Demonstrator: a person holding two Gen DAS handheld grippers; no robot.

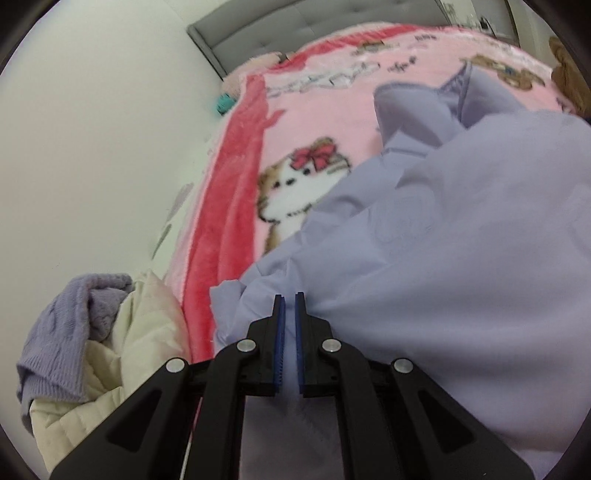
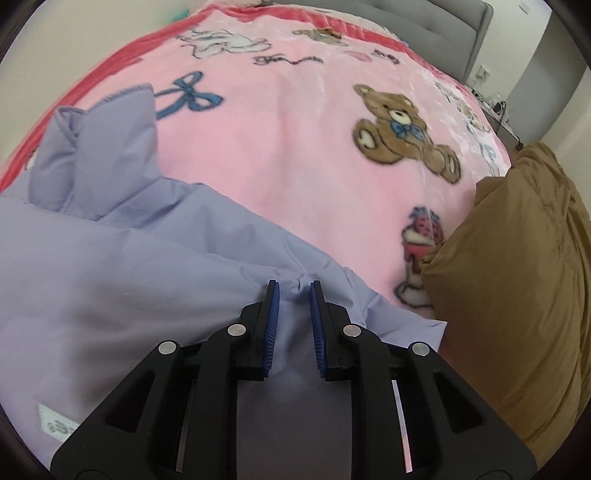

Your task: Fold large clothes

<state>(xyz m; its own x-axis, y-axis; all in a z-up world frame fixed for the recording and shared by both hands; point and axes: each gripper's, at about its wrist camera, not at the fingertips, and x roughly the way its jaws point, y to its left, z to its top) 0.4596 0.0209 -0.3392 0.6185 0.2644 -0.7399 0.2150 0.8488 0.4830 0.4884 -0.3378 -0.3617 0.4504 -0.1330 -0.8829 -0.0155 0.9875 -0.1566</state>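
A large lavender jacket (image 1: 461,240) lies spread on a pink cartoon blanket (image 1: 314,122) on a bed. My left gripper (image 1: 290,297) is shut on a bunched fold at the jacket's left edge, fabric pinched between the blue pads. In the right wrist view the same jacket (image 2: 129,258) fills the lower left, its collar end raised at the upper left. My right gripper (image 2: 294,286) is closed on a fold of the jacket's right edge, fabric filling the gap between its pads. A white label (image 2: 55,424) shows on the jacket at the lower left.
A brown jacket (image 2: 517,295) lies heaped on the bed's right side. A lavender knit sweater (image 1: 66,332) and a cream quilted garment (image 1: 129,350) are piled at the bed's left edge by the wall. A grey headboard (image 1: 295,29) stands at the far end.
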